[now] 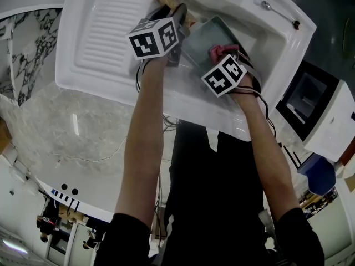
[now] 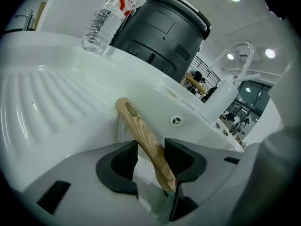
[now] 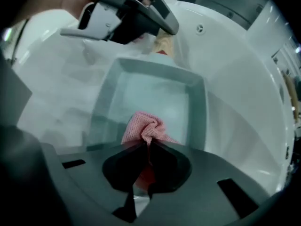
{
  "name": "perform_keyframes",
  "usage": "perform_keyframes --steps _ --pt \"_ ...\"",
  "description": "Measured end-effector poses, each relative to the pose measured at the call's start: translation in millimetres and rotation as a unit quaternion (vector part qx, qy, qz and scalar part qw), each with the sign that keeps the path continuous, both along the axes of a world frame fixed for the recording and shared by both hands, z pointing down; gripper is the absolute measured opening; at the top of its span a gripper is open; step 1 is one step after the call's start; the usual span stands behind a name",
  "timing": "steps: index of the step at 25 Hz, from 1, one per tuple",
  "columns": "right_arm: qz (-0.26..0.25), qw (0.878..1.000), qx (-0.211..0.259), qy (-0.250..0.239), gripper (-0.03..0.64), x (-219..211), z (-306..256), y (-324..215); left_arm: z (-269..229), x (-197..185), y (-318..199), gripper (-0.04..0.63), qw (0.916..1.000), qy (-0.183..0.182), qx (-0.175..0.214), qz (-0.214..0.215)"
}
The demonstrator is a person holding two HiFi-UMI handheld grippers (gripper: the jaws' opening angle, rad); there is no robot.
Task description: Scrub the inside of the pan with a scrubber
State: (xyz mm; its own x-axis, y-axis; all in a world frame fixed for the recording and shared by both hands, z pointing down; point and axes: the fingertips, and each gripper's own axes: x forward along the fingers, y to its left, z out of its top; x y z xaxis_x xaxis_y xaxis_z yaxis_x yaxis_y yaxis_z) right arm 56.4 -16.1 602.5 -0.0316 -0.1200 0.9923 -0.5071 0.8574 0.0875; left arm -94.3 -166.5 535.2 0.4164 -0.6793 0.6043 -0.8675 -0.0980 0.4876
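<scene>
A square grey-green pan (image 3: 155,98) lies in the white sink basin, also in the head view as the pan (image 1: 208,37). Its wooden handle (image 2: 143,142) runs between the jaws of my left gripper (image 2: 151,161), which is shut on it; in the head view the left gripper (image 1: 176,21) sits at the pan's far left corner, and the right gripper view shows that left gripper (image 3: 141,20) at the top. My right gripper (image 3: 149,147) is shut on a pink mesh scrubber (image 3: 146,128), which presses on the pan's inside near its front wall. From above the scrubber (image 1: 222,51) shows by the right gripper.
The white sink (image 1: 111,37) has a ribbed draining board at its left. A black cooker pot (image 2: 162,32) and a plastic water bottle (image 2: 106,18) stand behind the sink. A white tap (image 2: 225,91) rises at the right. A white appliance (image 1: 316,110) stands to the right.
</scene>
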Motion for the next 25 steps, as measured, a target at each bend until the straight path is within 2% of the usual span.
perform_keyframes --steps 2,3,6,8,12,16,21,25 --pt "-0.02 0.998 -0.043 -0.039 0.034 -18 0 25 0 0 0 0.19 1.0 0.002 0.0 -0.002" --pt "-0.04 0.996 -0.062 -0.04 0.034 -22 1 36 1 0 1 0.19 1.0 0.004 -0.002 -0.001" --pt "-0.094 0.99 -0.104 0.007 0.034 -12 6 57 2 2 1 0.19 1.0 0.007 -0.003 0.004" --pt "-0.099 0.988 -0.107 0.04 0.034 -1 8 54 2 2 1 0.192 0.9999 0.006 -0.003 0.008" --pt "-0.088 0.989 -0.067 0.098 0.035 30 11 20 2 3 1 0.192 0.9999 0.006 -0.001 0.011" --pt "-0.06 0.992 -0.033 0.107 0.035 45 8 -9 1 3 1 0.192 0.9999 0.007 0.0 0.011" --pt "-0.043 0.996 0.059 0.048 0.034 15 0 -38 3 2 1 0.192 0.9999 0.009 -0.003 0.009" --pt "-0.031 0.995 0.094 -0.026 0.034 -26 -6 -50 3 2 0 0.192 0.9999 0.009 -0.002 0.009"
